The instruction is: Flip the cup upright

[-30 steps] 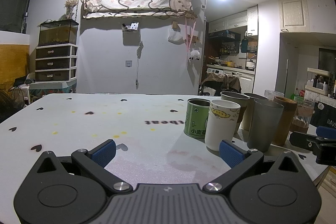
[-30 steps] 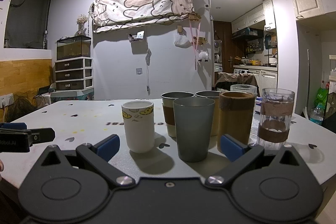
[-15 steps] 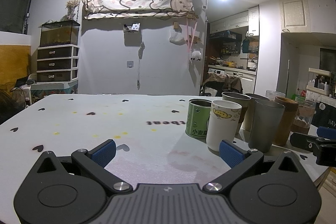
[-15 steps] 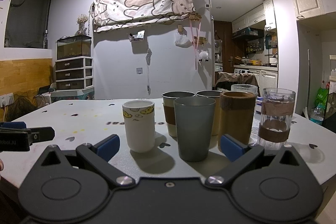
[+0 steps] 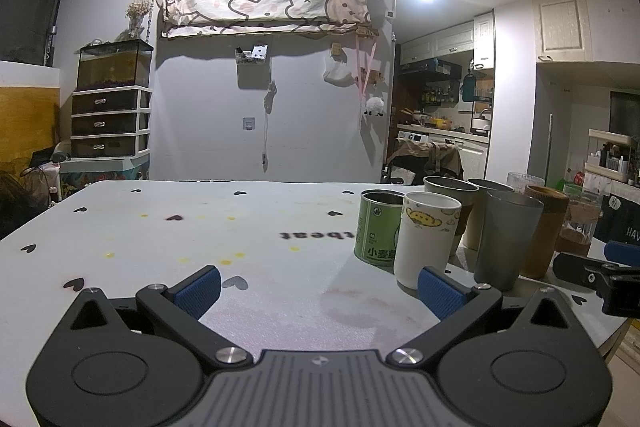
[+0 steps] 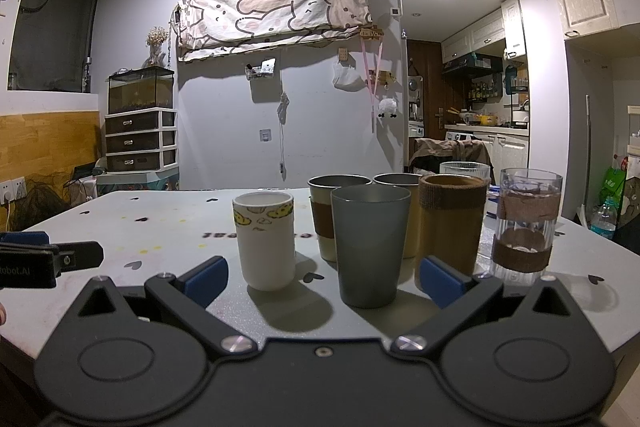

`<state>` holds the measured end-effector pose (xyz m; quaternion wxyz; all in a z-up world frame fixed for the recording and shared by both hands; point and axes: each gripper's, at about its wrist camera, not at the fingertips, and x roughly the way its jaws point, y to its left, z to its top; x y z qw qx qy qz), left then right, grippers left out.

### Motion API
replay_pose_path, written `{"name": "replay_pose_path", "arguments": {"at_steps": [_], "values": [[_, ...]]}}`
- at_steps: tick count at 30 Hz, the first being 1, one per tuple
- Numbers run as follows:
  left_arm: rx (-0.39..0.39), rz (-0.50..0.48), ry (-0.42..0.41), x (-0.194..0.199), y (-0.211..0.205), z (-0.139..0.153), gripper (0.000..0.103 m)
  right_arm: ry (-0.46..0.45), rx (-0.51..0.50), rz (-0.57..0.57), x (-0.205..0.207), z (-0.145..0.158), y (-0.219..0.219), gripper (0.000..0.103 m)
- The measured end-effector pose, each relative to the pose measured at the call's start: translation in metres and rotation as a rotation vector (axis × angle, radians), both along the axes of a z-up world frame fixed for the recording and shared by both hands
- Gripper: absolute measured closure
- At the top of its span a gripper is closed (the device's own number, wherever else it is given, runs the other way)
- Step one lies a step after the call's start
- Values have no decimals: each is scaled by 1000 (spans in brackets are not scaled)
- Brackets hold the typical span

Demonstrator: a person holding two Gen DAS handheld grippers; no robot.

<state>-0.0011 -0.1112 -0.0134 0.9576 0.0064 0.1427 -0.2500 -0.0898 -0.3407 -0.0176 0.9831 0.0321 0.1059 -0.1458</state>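
— While both pairs of tongs hang low over the tabletop (image 5: 160, 227), where are the cups?

— All upright, rims up, bunched together. From the right wrist camera, the white cup (image 6: 266, 239) with yellow cartoon marks stands at 11 o'clock of the right tongs (image 6: 322, 277), and the grey cup (image 6: 370, 245) at 1 o'clock, just beside it.

— And behind those?

— Two metal cups with brown sleeves (image 6: 334, 215), a tall brown cup (image 6: 452, 223) at 2 o'clock, and a clear glass (image 6: 524, 221) with brown bands further right.

— What about the left side?

— The left tongs (image 5: 318, 287) are spread wide with nothing between them. The white cup is at their 2 o'clock, with a green tin (image 5: 376, 227) just behind it.

— And the right tongs?

— Spread as well, gripping nothing; the white and grey cups stand just beyond the blue pads (image 6: 206, 277).
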Motion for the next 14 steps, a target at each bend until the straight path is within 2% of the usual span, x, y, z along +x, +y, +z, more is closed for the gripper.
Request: {"name": "replay_pose_path", "arguments": {"at_steps": [14], "values": [[2,7,-1,0,1,2,0,0,-1,1,0,0,1,0]]}}
